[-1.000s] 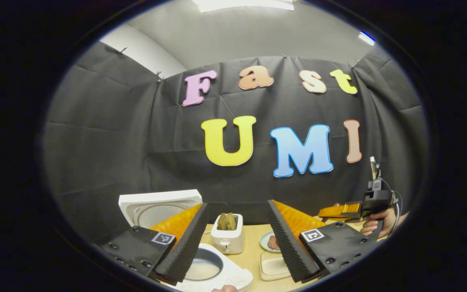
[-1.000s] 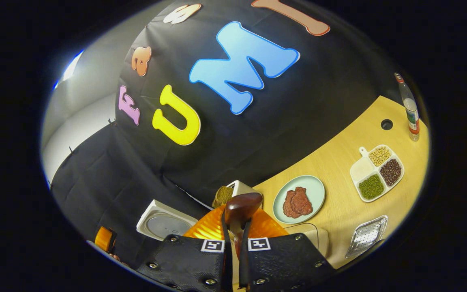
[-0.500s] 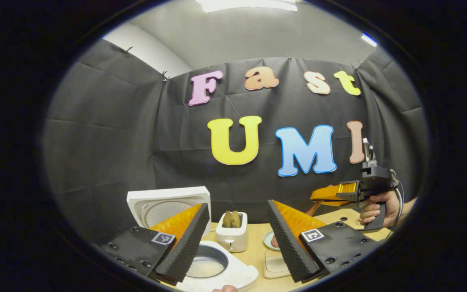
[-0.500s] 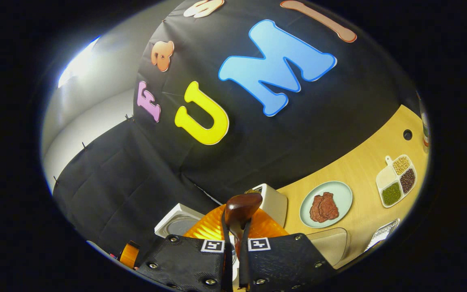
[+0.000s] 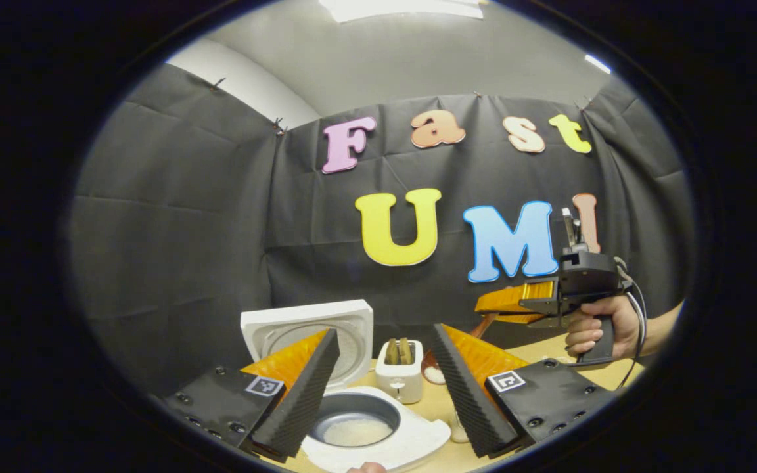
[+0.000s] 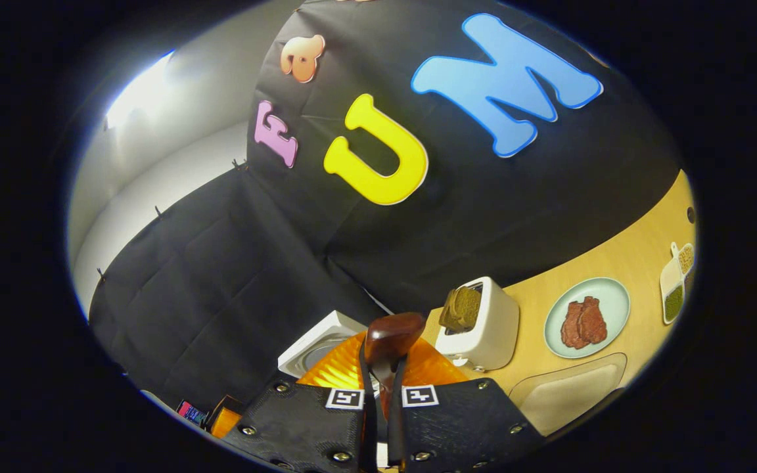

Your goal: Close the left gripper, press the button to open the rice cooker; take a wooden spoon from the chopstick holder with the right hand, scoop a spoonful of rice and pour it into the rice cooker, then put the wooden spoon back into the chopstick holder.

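Left gripper view, from the left: the rice cooker (image 5: pixel 378 430) stands open on the counter (image 5: pixel 441 410), its lid (image 5: pixel 313 332) raised upright behind the pot, and white rice lies in the bottom of the inner pot. The left tool (image 5: pixel 382 387) hangs above the cooker with its two fingers spread wide, gripping nothing and touching nothing. Between the fingers, farther back, a white toaster (image 5: pixel 400 381) holds two slices of bread. To the right, a hand (image 5: pixel 598 328) holds the right tool (image 5: pixel 503 305) high over the counter; the wooden spoon (image 5: pixel 432 371) slants down from it, with white rice in its bowl, just right of the toaster.

Right gripper view, from the left: the cooker's lid (image 6: pixel 316 341) shows beyond the fingers. The right tool (image 6: pixel 378 394) is pressed together on the spoon's handle, both fingers bearing on it, with the dark handle end (image 6: pixel 391 332) rising between them. Right of it stand the toaster (image 6: pixel 483 325), a plate of meat (image 6: pixel 585 318) and a divided dish of beans (image 6: pixel 677 282). A shallow beige tray (image 6: pixel 569 394) lies nearest.
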Tool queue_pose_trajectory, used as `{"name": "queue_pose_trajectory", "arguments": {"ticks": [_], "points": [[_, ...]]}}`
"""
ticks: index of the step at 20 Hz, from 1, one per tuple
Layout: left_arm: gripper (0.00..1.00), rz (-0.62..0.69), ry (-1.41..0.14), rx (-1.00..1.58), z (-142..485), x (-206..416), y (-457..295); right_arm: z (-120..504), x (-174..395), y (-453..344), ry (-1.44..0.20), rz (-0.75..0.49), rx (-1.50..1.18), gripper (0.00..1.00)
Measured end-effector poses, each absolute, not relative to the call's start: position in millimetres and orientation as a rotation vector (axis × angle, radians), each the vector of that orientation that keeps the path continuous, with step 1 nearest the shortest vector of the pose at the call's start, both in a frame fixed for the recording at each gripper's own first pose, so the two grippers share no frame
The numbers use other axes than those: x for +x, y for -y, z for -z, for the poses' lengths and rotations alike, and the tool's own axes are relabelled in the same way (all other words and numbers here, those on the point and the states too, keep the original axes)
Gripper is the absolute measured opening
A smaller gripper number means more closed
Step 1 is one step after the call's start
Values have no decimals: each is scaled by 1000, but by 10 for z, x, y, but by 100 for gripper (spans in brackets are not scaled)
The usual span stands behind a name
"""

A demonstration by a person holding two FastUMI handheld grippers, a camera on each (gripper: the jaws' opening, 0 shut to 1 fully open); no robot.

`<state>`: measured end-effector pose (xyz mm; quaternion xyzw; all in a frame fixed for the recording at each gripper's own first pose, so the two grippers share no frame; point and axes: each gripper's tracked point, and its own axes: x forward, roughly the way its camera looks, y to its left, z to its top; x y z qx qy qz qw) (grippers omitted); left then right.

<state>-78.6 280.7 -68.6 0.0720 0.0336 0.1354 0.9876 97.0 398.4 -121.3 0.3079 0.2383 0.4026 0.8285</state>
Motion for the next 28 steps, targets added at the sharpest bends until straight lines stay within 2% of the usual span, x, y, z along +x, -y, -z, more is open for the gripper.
{"name": "queue_pose_trajectory", "arguments": {"ticks": [1,2,3,7,9,10,12,14,17,21,22,23,26,27,28], "points": [[100,-282,-76,140,709,-832,-2871,1217,931,-4103,-511,-874,638,6],[89,-294,-83,135,745,-885,-2939,1225,890,-4228,-516,-890,623,6],[100,-305,-84,131,759,-930,-2999,1235,857,-4348,-522,-905,609,6],[100,-312,-91,115,796,-1109,-3159,1310,767,-4754,-523,-945,539,6],[97,-318,-93,133,780,-1173,-3254,1364,722,-4904,-525,-958,506,6],[100,-319,-91,134,775,-1191,-3291,1381,694,-4973,-526,-963,491,6],[100,-316,-89,124,770,-1220,-3330,1431,658,-5079,-525,-968,466,6],[97,-315,-81,123,738,-1223,-3368,1450,645,-5131,-520,-961,441,6],[100,-311,-66,123,700,-1222,-3368,1476,640,-5181,-496,-960,363,6],[100,-315,-66,125,731,-1259,-3408,1527,536,-5335,-466,-981,236,7],[97,-322,-69,120,755,-1269,-3435,1565,510,-5381,-464,-985,204,7],[100,-328,-71,114,761,-1281,-3449,1587,482,-5417,-458,-993,171,7],[100,-338,-70,109,771,-1342,-3461,1608,420,-5516,-433,-1010,91,7],[97,-338,-70,111,773,-1346,-3460,1612,408,-5533,-428,-1014,72,7],[100,-340,-69,116,768,-1348,-3467,1629,391,-5556,-423,-1016,53,6]]}}
